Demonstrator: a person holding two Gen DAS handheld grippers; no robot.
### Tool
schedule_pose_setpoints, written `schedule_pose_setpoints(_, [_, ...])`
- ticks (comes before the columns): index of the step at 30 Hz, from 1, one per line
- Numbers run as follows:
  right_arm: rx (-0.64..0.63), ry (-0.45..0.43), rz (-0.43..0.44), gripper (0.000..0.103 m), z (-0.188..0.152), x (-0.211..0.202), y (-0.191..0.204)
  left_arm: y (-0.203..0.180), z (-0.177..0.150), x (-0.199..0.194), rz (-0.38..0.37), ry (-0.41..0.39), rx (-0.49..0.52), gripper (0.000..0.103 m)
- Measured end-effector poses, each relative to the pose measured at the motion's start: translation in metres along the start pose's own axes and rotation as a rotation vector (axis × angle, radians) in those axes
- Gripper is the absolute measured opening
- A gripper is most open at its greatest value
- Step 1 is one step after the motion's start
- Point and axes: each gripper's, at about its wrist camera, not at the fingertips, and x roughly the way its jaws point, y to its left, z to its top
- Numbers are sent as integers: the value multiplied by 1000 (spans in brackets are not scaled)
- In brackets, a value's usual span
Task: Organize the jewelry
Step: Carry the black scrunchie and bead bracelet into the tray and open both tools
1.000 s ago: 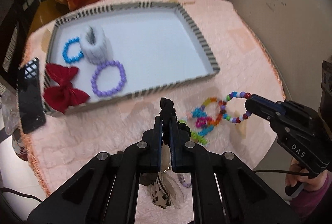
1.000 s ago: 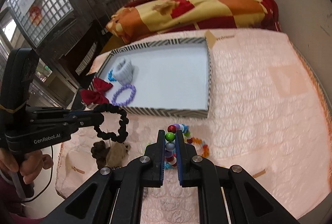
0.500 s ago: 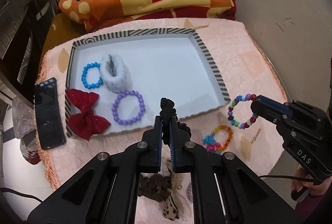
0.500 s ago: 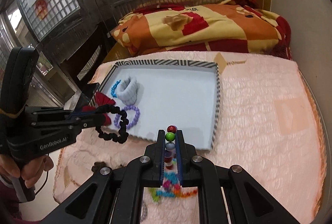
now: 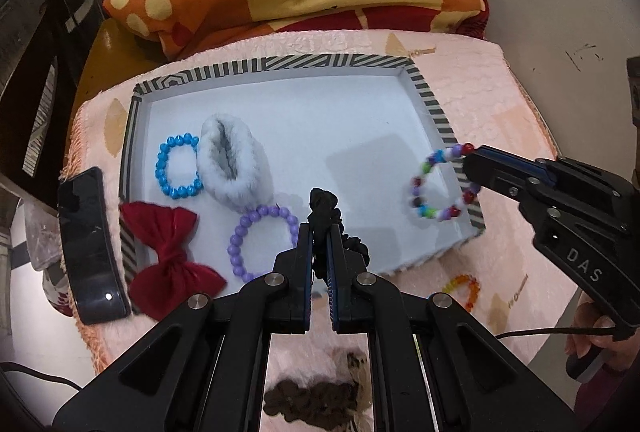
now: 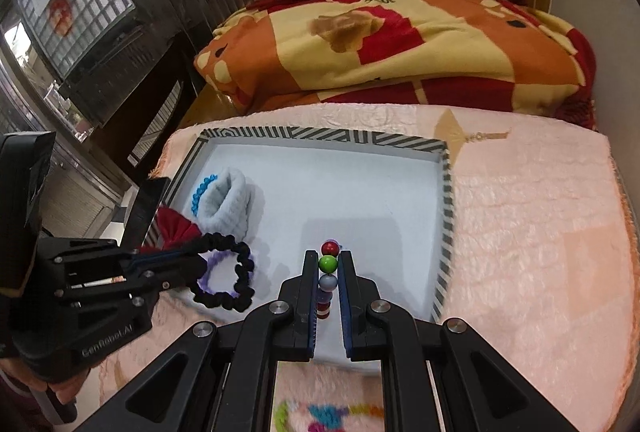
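Jewelry is being carried over the striped tray (image 5: 436, 112): black scrunchie (image 5: 324, 208) clamped in left gripper (image 5: 320, 252), beaded bracelet (image 5: 438, 184) in right gripper (image 6: 329, 284), release judged next.

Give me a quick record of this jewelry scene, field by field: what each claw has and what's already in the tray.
left claw: shut on black scrunchie
right claw: shut on multicolor bead bracelet, held over the tray's right side
tray: striped rim, white floor
in tray: blue bracelet, white fluffy band, purple bracelet
on tray's left rim: red bow
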Motion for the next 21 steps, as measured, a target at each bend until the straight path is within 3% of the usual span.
schedule_pose_setpoints(7, [26, 35, 29, 9, 25, 36, -1, 18, 34, 15, 2, 4, -31, 5])
schedule_pose_setpoints(15, [19, 46, 90, 9, 60, 69, 12, 55, 83, 36, -8, 4, -135, 5])
schedule_pose_setpoints(21, [58, 77, 44, 9, 69, 94, -9, 80, 105, 53, 1, 0, -201, 5])
